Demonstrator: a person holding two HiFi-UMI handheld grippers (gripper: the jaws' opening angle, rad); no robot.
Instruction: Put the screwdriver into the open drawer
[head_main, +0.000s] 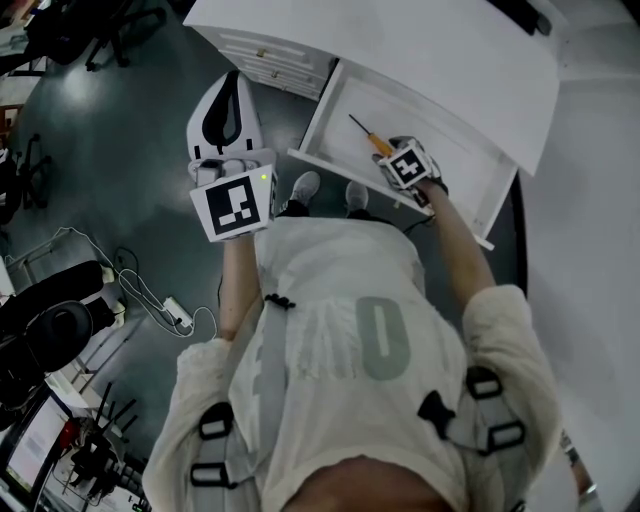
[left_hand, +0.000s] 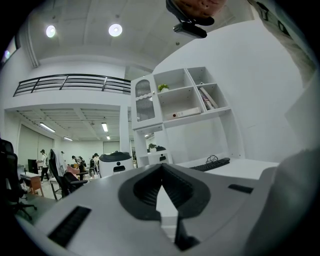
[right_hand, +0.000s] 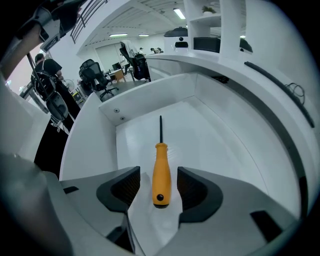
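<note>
The jaws of the right gripper (right_hand: 159, 192) stand apart; the orange screwdriver (right_hand: 161, 170) lies between them on the bottom of the white drawer (right_hand: 215, 145), touching neither jaw.

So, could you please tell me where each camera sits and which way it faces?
Head view: on the person's head, facing steeply down; torso, arms, left gripper, right gripper show.
Left gripper view: rides that gripper, facing level toward shelves; its shut jaws show.
Right gripper view: rides that gripper, facing down into the drawer; open jaws flank the screwdriver.
Shared: head and right gripper views show drawer, screwdriver.
</note>
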